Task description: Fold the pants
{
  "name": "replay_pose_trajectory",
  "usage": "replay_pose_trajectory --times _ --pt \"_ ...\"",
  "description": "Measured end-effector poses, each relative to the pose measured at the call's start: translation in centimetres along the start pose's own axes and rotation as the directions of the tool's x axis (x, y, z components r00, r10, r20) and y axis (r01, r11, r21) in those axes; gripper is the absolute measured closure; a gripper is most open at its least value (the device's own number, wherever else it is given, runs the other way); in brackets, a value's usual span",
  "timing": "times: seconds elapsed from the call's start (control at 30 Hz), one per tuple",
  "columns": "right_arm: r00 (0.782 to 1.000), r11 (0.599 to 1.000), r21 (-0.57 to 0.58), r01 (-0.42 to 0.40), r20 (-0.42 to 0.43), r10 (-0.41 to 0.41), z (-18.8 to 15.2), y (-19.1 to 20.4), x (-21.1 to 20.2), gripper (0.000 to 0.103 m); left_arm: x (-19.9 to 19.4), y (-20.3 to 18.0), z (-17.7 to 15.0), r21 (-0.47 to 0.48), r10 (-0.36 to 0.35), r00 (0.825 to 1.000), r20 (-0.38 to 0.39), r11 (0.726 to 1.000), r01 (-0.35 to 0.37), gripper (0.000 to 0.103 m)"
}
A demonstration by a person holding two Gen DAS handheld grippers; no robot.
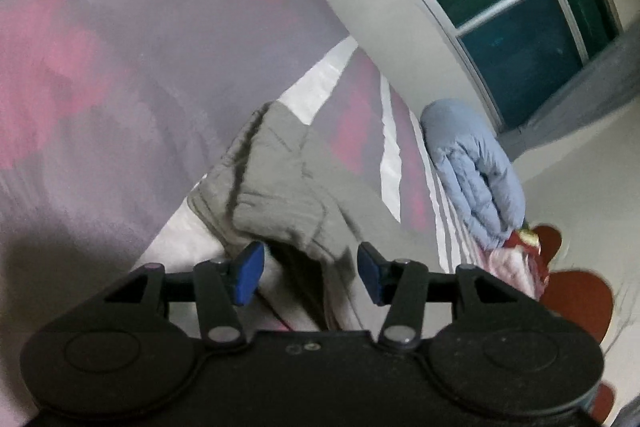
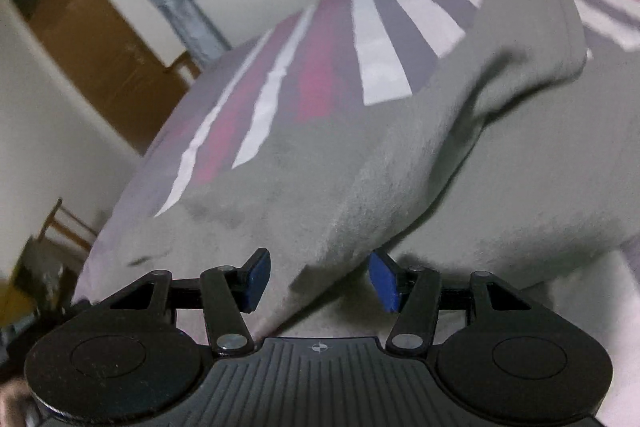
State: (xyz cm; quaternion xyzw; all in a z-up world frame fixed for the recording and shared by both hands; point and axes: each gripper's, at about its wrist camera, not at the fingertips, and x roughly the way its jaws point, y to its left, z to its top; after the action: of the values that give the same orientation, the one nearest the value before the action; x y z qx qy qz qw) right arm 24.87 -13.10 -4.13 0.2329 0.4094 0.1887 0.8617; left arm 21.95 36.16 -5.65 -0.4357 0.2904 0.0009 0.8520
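We see the grey pants (image 2: 400, 155) lying on a bed with a striped pink, white and grey cover (image 2: 376, 47), and we judge the folding barely begun: the cloth is bunched and humped, with no flat, squared fold showing. In the left wrist view the left gripper (image 1: 308, 273) stands with its jaws spread, a crumpled end of the pants at its twelve o'clock and cloth between the blue pads without being pinched. The right gripper (image 2: 320, 281) is likewise spread, a corner of grey cloth lying between its pads, not clamped. A folded pale blue garment (image 1: 476, 163) sits at two o'clock from the left gripper, near the wall. Open cover lies toward eleven o'clock in the right view, where the bed's edge drops off.
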Motion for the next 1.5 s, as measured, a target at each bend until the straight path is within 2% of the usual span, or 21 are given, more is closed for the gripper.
replay_pose_trajectory --times 0.07,0.1,0.13,0.23,0.3,0.37,0.43,0.47,0.5,0.53,0.57,0.6,0.63,0.7,0.8,1.0,1.03,1.27,1.3,1.33,1.5 --pt "1.000 1.000 0.029 0.012 -0.004 -0.012 0.7 -0.7 0.7 0.066 0.3 0.7 0.2 -0.062 -0.006 1.000 -0.003 0.998 0.006 0.065" --pt "1.000 0.999 0.042 0.016 -0.005 -0.016 0.7 -1.0 1.1 0.093 0.5 0.9 0.4 -0.080 -0.007 1.000 0.002 0.997 0.007 0.070" --pt "1.000 0.998 0.056 0.003 -0.003 -0.003 0.7 -1.3 1.3 0.096 0.4 0.9 0.7 -0.075 0.006 1.000 0.008 0.997 -0.005 0.075" --pt "1.000 1.000 0.002 -0.004 0.028 0.004 0.8 -0.6 0.9 0.098 0.8 -0.7 1.7 0.020 0.013 1.000 0.005 1.000 -0.013 0.084" --pt "0.994 0.998 -0.033 -0.053 0.097 0.056 1.3 0.2 -0.6 0.098 -0.3 -3.1 2.6 0.149 -0.032 0.997 0.067 0.989 0.021 0.084" --pt "0.961 0.988 -0.065 -0.143 0.228 0.154 2.1 0.9 -3.6 0.098 -2.2 -4.7 3.3 0.230 -0.151 0.976 0.160 0.967 0.112 0.085" --pt "0.917 0.975 -0.124 -0.186 0.336 0.217 2.0 1.4 -6.4 0.098 -4.2 -5.4 3.3 0.347 -0.260 0.935 0.241 0.923 0.168 0.088" --pt "0.897 0.970 -0.146 -0.194 0.373 0.235 1.5 1.1 -7.3 0.098 -4.3 -5.0 3.1 0.374 -0.256 0.937 0.236 0.914 0.155 0.088" --pt "0.897 0.971 -0.158 -0.181 0.378 0.229 0.7 0.5 -7.2 0.099 -3.4 -3.7 3.0 0.361 -0.208 0.959 0.192 0.924 0.128 0.088" --pt "0.916 0.971 -0.183 -0.151 0.343 0.207 -0.3 0.0 -6.2 0.099 -2.1 -2.0 2.6 0.327 -0.118 0.983 0.140 0.943 0.066 0.088" --pt "0.956 0.974 -0.192 -0.121 0.242 0.166 -1.4 -0.8 -3.9 0.099 -0.6 -0.3 1.9 0.302 0.006 0.997 0.075 0.953 -0.028 0.089" --pt "0.988 0.985 -0.160 -0.069 0.127 0.090 -2.4 -1.6 -1.5 0.099 0.4 1.1 1.0 0.307 0.086 0.996 0.014 0.948 -0.086 0.089" --pt "0.998 0.992 -0.122 -0.034 0.052 0.041 -3.4 -2.7 0.0 0.098 0.3 2.0 0.1 0.303 0.073 0.997 0.016 0.950 -0.075 0.089" --pt "0.993 0.995 -0.066 -0.072 0.087 0.077 -4.6 -4.2 -0.2 0.099 -0.4 2.9 -0.6 0.255 0.048 0.998 0.035 0.965 -0.055 0.089" --pt "0.993 0.996 -0.061 -0.066 0.089 0.071 -4.9 -4.5 -0.2 0.099 -0.1 3.3 -0.7 0.265 0.123 0.992 0.031 0.956 -0.127 0.089" --pt "0.993 0.994 -0.081 -0.070 0.090 0.078 -4.5 -4.9 -1.6 0.098 -2.2 3.7 -0.9 0.213 0.051 0.995 0.083 0.975 -0.068 0.091" --pt "0.992 0.993 -0.090 -0.071 0.094 0.079 -4.4 -2.7 -1.2 0.098 -2.8 3.2 -0.8 0.213 0.032 0.995 0.092 0.976 -0.051 0.091" --pt "0.994 0.996 -0.072 -0.059 0.084 0.065 -4.0 -2.3 -0.7 0.098 -1.3 1.7 -0.5 0.144 0.024 0.998 0.061 0.989 -0.032 0.091" --pt "0.994 0.995 -0.076 -0.058 0.084 0.065 -3.9 -2.2 -0.7 0.098 -1.0 1.7 -0.4 0.136 0.036 0.998 0.060 0.990 -0.044 0.078" --pt "0.994 0.995 -0.078 -0.059 0.082 0.066 -3.7 -2.0 -0.8 0.098 -0.8 1.7 -0.2 0.131 0.047 0.997 0.064 0.990 -0.055 0.075" --pt "0.995 0.995 -0.078 -0.063 0.075 0.069 -3.2 -2.0 -0.4 0.098 0.3 1.2 0.3 0.104 0.043 0.997 0.063 0.993 -0.050 0.075"
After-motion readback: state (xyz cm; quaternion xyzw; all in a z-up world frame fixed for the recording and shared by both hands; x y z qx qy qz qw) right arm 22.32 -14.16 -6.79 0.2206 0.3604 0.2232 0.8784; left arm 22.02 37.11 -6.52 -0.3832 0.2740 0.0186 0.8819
